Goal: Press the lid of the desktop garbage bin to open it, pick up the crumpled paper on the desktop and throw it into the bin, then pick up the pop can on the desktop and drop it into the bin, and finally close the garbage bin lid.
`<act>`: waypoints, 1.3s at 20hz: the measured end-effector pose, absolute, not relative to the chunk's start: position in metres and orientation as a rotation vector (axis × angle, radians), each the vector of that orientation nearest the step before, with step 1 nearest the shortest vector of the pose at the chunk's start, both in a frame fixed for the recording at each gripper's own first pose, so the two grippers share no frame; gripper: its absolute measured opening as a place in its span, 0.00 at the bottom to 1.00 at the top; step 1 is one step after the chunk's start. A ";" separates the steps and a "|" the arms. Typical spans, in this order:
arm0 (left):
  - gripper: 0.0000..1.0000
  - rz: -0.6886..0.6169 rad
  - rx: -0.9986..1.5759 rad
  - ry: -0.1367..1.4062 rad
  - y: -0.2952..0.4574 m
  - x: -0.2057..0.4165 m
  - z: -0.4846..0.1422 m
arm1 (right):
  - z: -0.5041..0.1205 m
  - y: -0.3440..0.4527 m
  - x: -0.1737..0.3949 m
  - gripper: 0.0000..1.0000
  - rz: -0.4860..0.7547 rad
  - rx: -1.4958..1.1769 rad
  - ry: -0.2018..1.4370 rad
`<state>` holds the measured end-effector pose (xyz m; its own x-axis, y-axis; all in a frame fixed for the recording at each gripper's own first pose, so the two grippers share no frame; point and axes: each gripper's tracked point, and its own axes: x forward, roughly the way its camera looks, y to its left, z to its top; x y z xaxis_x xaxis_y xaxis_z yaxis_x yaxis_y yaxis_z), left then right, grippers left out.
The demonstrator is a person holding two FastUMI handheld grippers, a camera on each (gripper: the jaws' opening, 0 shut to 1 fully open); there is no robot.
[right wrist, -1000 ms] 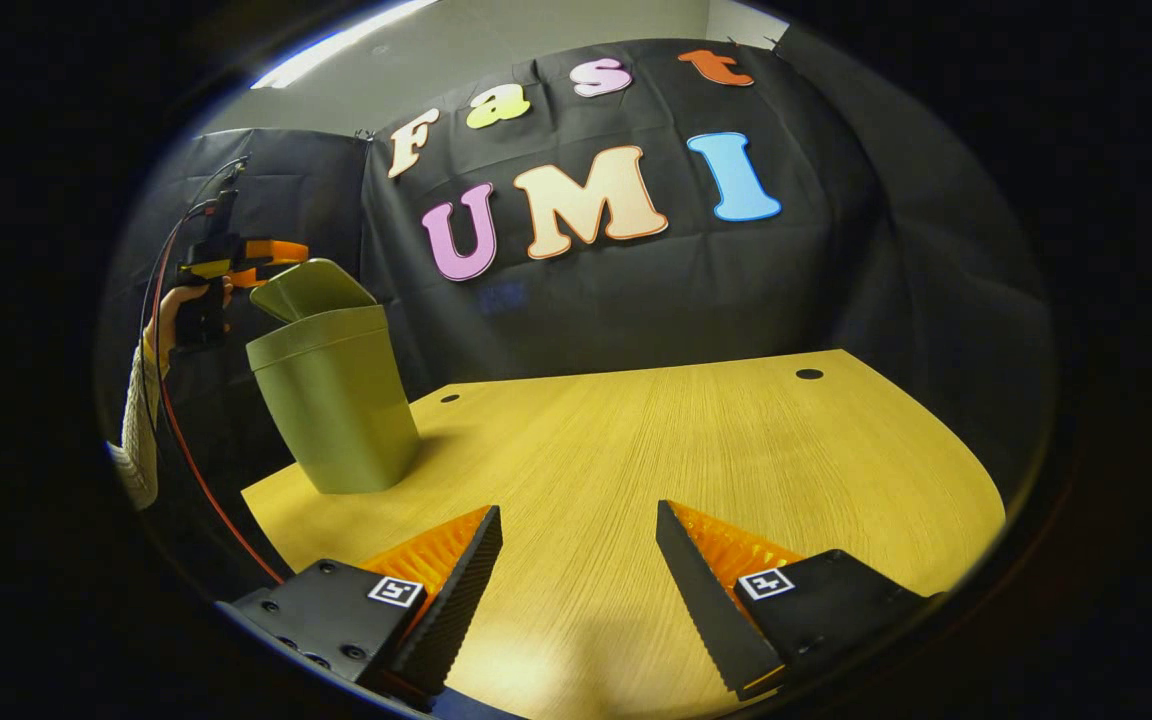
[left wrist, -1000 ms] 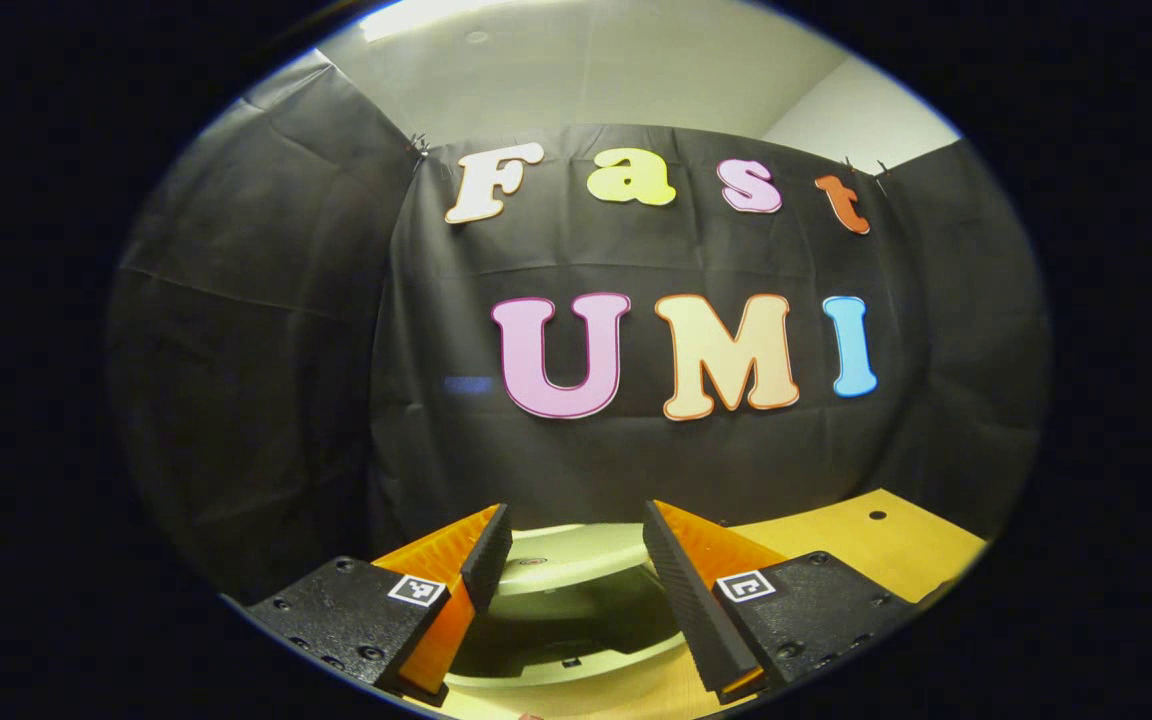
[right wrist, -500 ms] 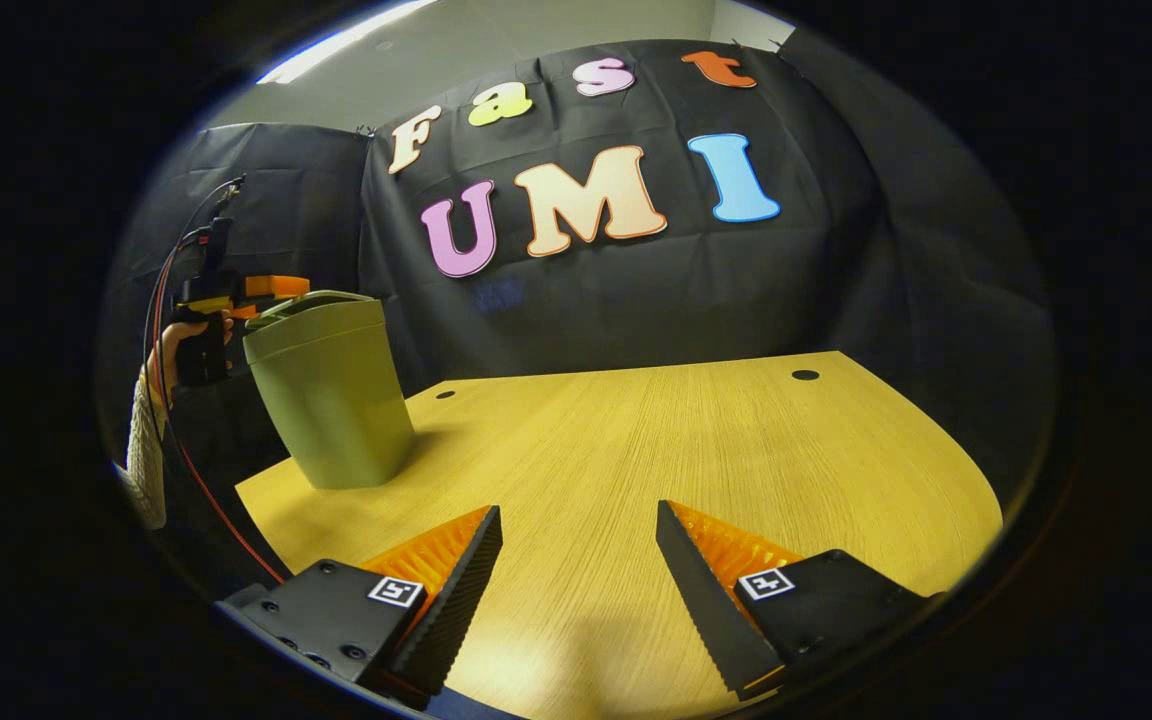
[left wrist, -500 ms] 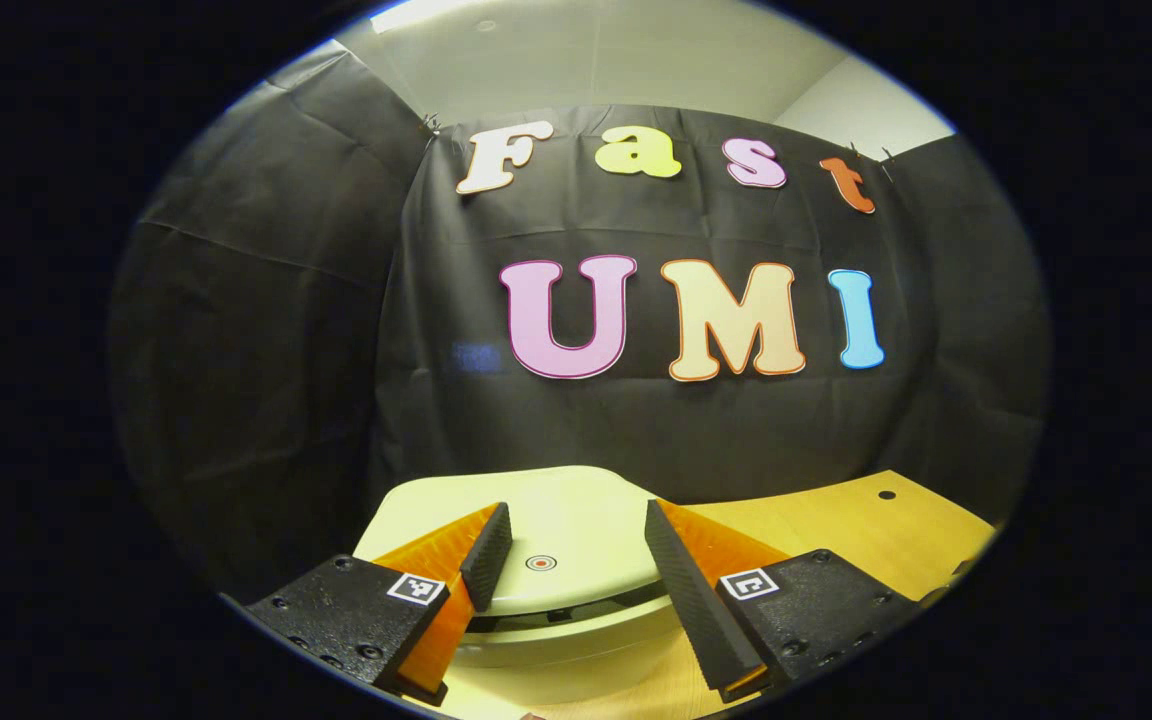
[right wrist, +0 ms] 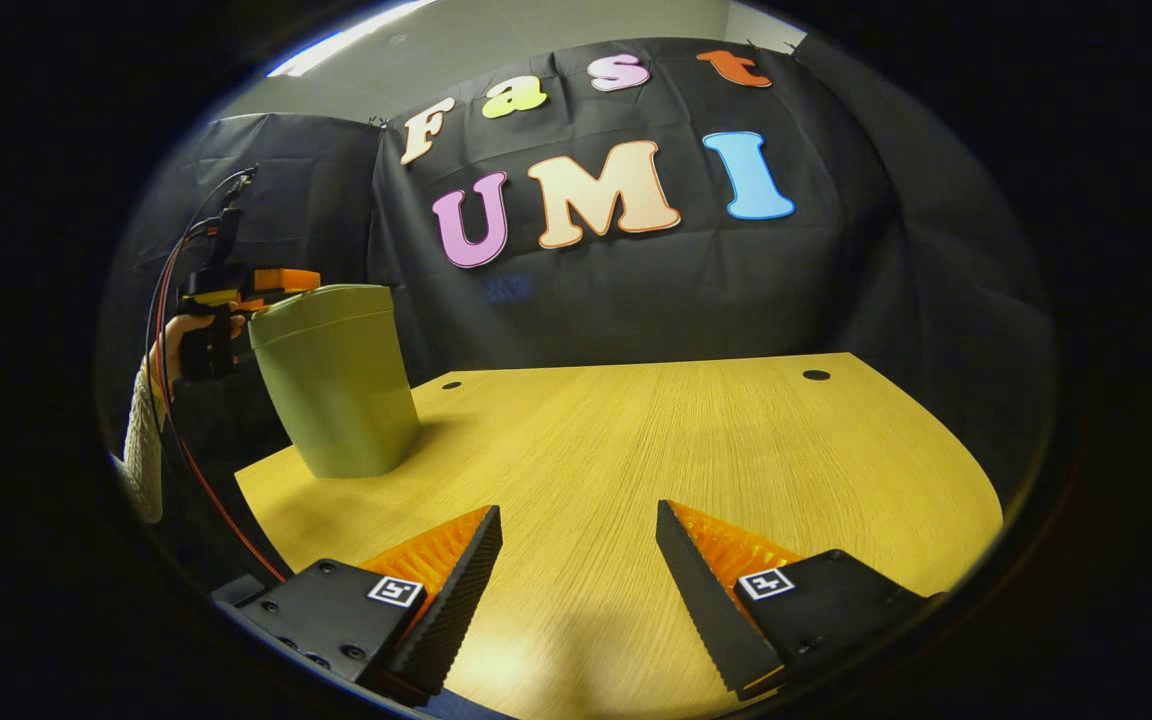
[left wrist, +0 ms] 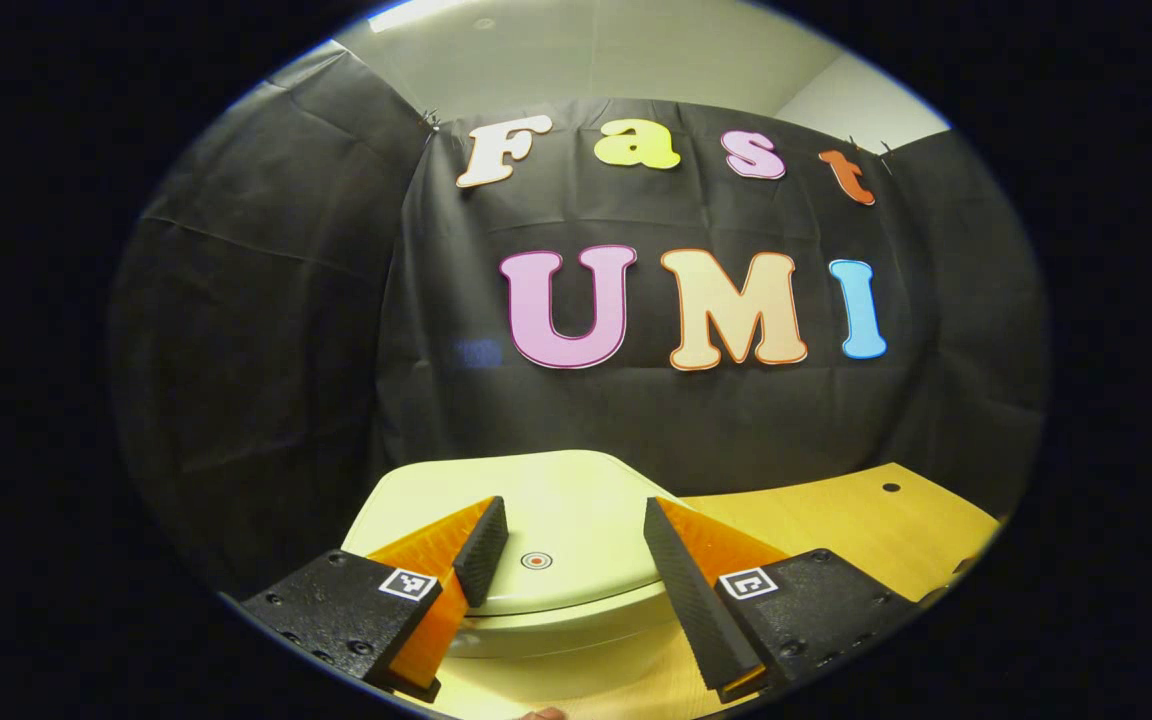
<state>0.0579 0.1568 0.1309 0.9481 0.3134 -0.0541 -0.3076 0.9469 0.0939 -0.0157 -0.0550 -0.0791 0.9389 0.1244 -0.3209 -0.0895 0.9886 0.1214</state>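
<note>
Between the parted fingers of the left gripper (left wrist: 566, 545) nothing is held; the jaws stand moderately wide, and the flat lid (left wrist: 546, 500) of the garbage bin (right wrist: 336, 390) is seen directly beneath and ahead of them, a small round mark (left wrist: 536, 561) on the lid lying almost midway between the two fingertips. The lid appears level and seated on the bin's rim, so the bin is judged closed, though whether the fingers touch the lid or hang just above it cannot be told. From the right gripper view the same gripper, held in a person's hand (right wrist: 176, 335), is seen at the bin's top edge on the side away from the table (right wrist: 696, 450) (cables trail down from it behind the bin). The right gripper (right wrist: 579, 560) is likewise parted and grasps nothing; it is held low over bare tabletop well apart from the bin, which stands upright near the table's far left corner as seen from there. No crumpled paper and no pop can are visible on the stretch of table around the bin, so both are judged to be inside already, and the closing step is taken to be done or all but done. The relation that matters is thus a vertical one: the lid lies straight below the left fingers, the left hand being by far the nearer to the bin, and any last seating press would be made downward by it.
</note>
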 end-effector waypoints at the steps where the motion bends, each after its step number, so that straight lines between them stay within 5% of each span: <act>1: 0.89 0.316 0.094 0.059 0.157 0.059 0.131 | -0.079 -0.056 -0.015 0.98 0.110 0.107 0.334; 26: 0.89 0.337 0.102 0.018 0.158 0.059 0.120 | -0.097 -0.065 -0.012 0.98 0.125 0.130 0.363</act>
